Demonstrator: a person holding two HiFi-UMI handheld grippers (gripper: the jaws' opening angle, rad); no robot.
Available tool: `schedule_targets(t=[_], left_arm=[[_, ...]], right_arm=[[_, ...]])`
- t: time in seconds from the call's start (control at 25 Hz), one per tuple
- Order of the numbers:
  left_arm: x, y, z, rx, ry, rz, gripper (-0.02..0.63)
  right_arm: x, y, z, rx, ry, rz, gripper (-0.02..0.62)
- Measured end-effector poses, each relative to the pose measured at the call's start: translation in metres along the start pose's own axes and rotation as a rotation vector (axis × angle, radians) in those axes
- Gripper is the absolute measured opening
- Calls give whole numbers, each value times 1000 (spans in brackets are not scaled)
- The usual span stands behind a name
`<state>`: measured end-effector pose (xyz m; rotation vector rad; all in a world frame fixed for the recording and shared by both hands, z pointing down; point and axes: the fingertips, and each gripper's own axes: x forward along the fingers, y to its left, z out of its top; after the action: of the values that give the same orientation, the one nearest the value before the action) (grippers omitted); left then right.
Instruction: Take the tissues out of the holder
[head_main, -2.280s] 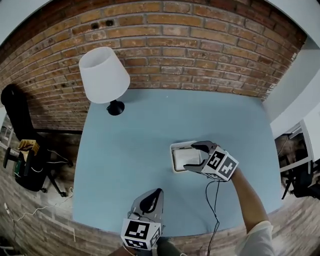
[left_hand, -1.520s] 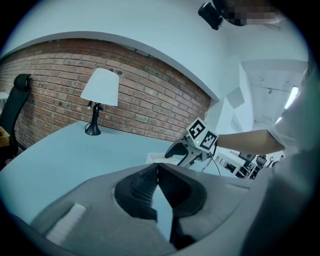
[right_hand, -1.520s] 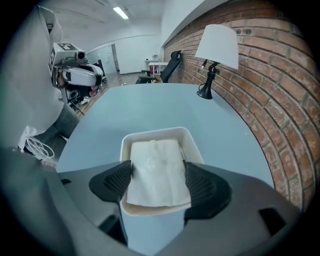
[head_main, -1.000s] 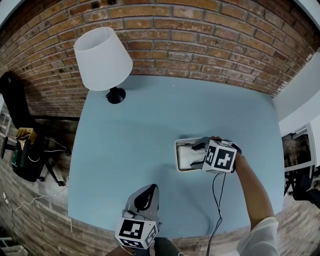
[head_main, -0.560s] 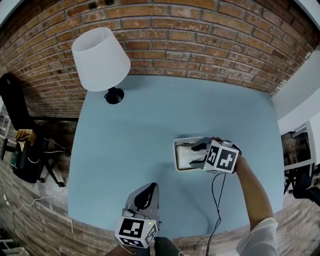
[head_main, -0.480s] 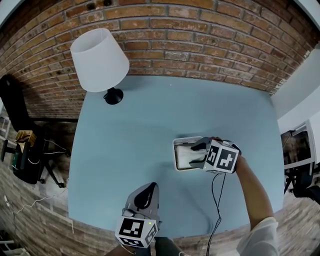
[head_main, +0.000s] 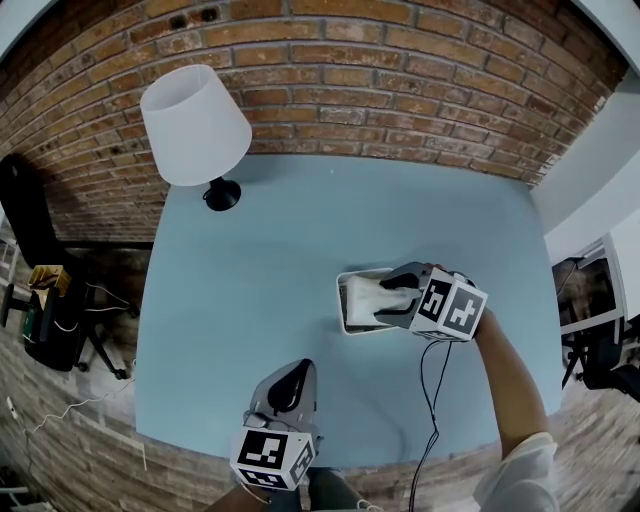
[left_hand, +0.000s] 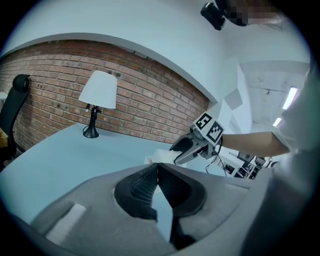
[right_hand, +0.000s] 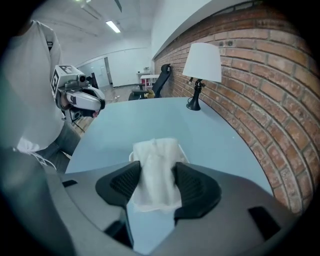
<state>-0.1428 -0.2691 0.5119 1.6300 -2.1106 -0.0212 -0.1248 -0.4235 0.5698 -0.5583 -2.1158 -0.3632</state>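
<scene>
Tissues (right_hand: 155, 167): a white folded stack, clamped across its width between the two pads of the right gripper (right_hand: 156, 175). The jaws have just been closing, and both pads now press on the stack. Its near edge hangs loose below the pads, towards the camera. Its far end lies over the holder (head_main: 341, 305).

In the head view the tissues (head_main: 365, 297) sit within the holder's outline, raised at the gripper end. I cannot tell whether the underside is clear of the holder floor.

The holder is a shallow white rectangular tray. It stands flat on the light blue table (head_main: 250, 260), right of centre. Part of its rim shows beyond the stack in the right gripper view (right_hand: 183, 151).

The right gripper (head_main: 380, 302) reaches in from the right and is tilted downward. A bare forearm (head_main: 505, 385) extends behind its marker cube, and a black cable (head_main: 425, 400) trails across the table towards the near edge.

The left gripper (head_main: 298, 372) is held at the near edge of the table, well apart from the holder. In its own view, the left gripper (left_hand: 157, 172) has its jaw tips together with nothing between them.

A lamp (head_main: 195, 125) with a white shade and black base stands at the far left corner. A brick wall (head_main: 400, 90) runs behind the table. A black office chair (head_main: 35, 230) stands off the left side.
</scene>
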Motion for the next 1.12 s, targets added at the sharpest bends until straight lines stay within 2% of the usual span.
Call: schedule_targets(t=[0.4, 0.84, 1.12], left_arm=[[-23, -15, 7, 18, -31, -26, 9], [-55, -35, 11, 47, -59, -70, 9], [-75, -41, 4, 71, -51, -86, 9]], right_arm=[[-45, 21, 15, 30, -42, -83, 234], [-64, 104, -13, 134, -30, -98, 235], [-56, 148, -33, 200, -31, -123, 235]])
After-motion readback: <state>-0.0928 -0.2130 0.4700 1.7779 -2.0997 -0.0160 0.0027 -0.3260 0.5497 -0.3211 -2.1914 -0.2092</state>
